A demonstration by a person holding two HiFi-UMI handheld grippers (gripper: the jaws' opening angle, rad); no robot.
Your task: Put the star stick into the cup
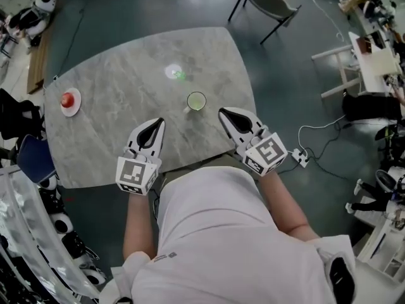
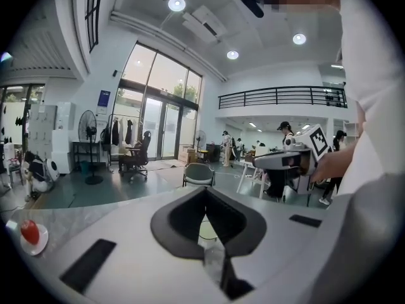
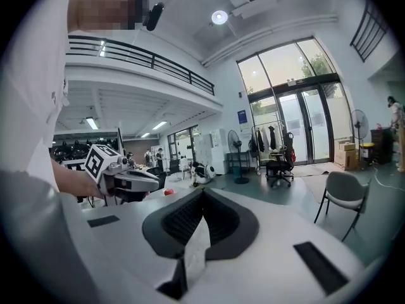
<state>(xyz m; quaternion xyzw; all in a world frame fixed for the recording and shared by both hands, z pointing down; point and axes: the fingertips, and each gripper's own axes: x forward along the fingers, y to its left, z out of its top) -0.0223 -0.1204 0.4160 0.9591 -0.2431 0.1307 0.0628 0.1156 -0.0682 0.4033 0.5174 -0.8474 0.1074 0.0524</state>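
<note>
The left gripper (image 1: 157, 124) and right gripper (image 1: 223, 113) are both shut tight and hold nothing. Both arms reach forward over the table's (image 1: 114, 75) near edge. The cup (image 1: 197, 101) stands just ahead, between them. The star stick (image 1: 175, 73) lies beyond the cup.

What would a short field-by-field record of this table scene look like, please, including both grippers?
table: grey marbled top
cup: upright, near the table's front edge
star stick: probably the small green and white item beyond the cup, apart from it; too small to be sure
red object: on a white plate at the table's left
left gripper: jaws together, empty
right gripper: jaws together, empty, right of the cup
task state: stick not yet in the cup
</note>
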